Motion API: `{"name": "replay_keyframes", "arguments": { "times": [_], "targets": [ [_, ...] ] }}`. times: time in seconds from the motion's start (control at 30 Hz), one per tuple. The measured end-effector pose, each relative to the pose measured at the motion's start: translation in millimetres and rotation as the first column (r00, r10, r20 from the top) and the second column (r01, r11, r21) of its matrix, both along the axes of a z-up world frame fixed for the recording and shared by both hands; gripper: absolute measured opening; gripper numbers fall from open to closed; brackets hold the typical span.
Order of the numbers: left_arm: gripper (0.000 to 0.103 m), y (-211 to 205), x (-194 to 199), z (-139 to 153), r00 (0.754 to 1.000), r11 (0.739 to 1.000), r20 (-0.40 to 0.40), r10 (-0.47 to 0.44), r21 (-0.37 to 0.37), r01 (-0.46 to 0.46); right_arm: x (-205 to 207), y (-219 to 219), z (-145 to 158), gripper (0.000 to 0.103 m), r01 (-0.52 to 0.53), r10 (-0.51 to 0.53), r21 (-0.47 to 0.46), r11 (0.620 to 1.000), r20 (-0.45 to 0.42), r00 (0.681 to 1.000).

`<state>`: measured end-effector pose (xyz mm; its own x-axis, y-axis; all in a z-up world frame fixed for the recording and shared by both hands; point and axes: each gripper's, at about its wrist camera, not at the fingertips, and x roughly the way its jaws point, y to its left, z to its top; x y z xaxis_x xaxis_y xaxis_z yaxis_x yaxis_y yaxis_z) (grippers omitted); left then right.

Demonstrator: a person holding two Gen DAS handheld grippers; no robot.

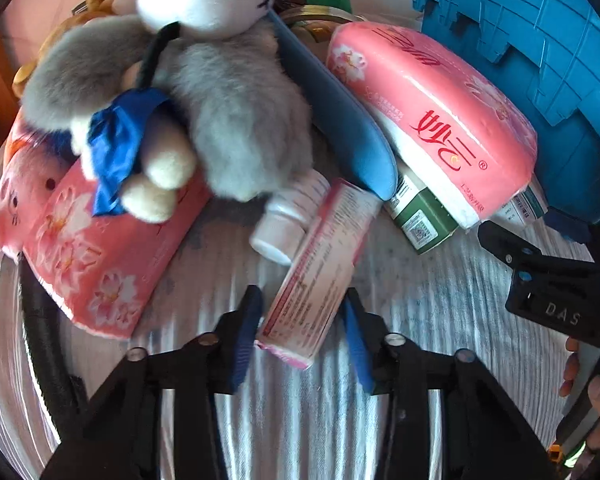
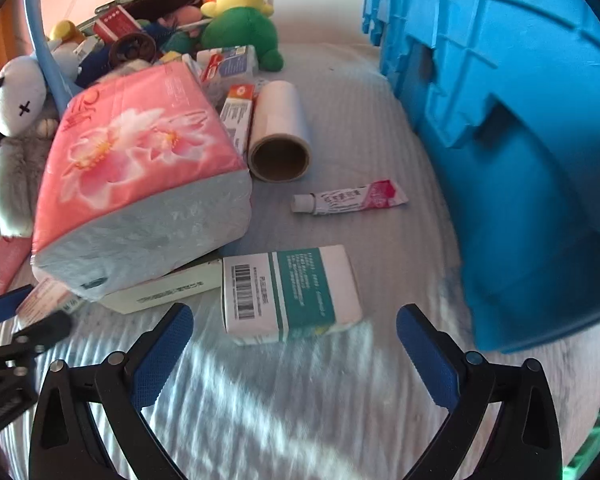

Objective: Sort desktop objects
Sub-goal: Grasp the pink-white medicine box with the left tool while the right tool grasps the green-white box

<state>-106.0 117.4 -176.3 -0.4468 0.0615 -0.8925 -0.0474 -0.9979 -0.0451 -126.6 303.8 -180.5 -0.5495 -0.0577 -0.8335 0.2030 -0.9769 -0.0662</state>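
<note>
In the left wrist view my left gripper (image 1: 302, 320) has its blue pads on both sides of a pink and white medicine box (image 1: 320, 272) and is shut on it. A white bottle (image 1: 288, 220) lies just behind the box. In the right wrist view my right gripper (image 2: 294, 344) is open and empty, just in front of a white and teal medicine box (image 2: 290, 294) on the striped cloth. A pink and white tube (image 2: 350, 198) lies further back. A pink tissue pack (image 2: 140, 176) rests on another box.
A big blue plastic crate (image 2: 500, 120) stands at the right; it also shows in the left wrist view (image 1: 540, 40). A grey plush toy (image 1: 220, 120), a pink tissue pack (image 1: 432, 116) and a green box (image 1: 420, 216) crowd the left view. A cardboard roll (image 2: 278, 132) and plush toys (image 2: 240, 28) lie behind.
</note>
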Motion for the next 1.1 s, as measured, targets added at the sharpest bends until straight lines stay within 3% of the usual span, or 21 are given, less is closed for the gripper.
{"name": "replay_keyframes", "arguments": {
  "times": [0.07,0.17,0.2,0.47,0.57,0.63,0.73,0.77,0.83,0.97,1.1],
  "targets": [
    [0.033,2,8,1,1.000,1.000,0.010,0.005,0.009,-0.005,2,1,0,0.102,-0.008,0.008,-0.027,1.000,0.011,1.000],
    [0.033,8,24,5,1.000,1.000,0.016,0.014,0.023,-0.014,12,-3,5,0.064,-0.033,0.033,-0.009,0.999,0.007,0.999],
    [0.033,11,29,7,1.000,1.000,0.020,0.016,0.025,-0.016,16,-3,6,0.060,-0.037,0.037,-0.001,0.999,0.009,0.999],
    [0.033,39,52,8,0.998,0.999,0.048,0.034,0.015,-0.035,52,6,13,0.061,-0.105,0.113,-0.090,0.990,0.094,0.989],
    [0.033,57,47,8,0.999,0.999,0.040,0.037,0.001,-0.037,62,4,13,0.077,-0.120,0.128,-0.083,0.989,0.099,0.987],
    [0.033,73,43,9,0.999,0.999,0.032,0.028,-0.032,-0.027,63,3,13,0.079,-0.121,0.128,-0.074,0.990,0.097,0.987],
    [0.029,96,41,13,0.999,1.000,0.031,0.017,-0.020,-0.016,59,1,15,0.079,-0.113,0.119,-0.069,0.991,0.091,0.989],
    [0.029,102,43,15,0.999,1.000,0.029,0.014,-0.013,-0.013,58,1,15,0.079,-0.112,0.117,-0.067,0.991,0.087,0.989],
    [0.029,117,53,24,1.000,1.000,0.009,0.005,-0.011,-0.005,56,0,14,0.058,-0.121,0.127,-0.066,0.990,0.097,0.987],
    [0.029,150,74,56,0.999,1.000,-0.052,-0.004,-0.023,0.003,62,-6,25,0.058,-0.164,0.169,-0.071,0.984,0.079,0.982],
    [0.029,180,87,98,0.990,1.000,-0.141,0.007,-0.020,-0.010,74,-13,57,0.058,-0.218,0.221,-0.097,0.971,0.017,0.975]
  ]
}}
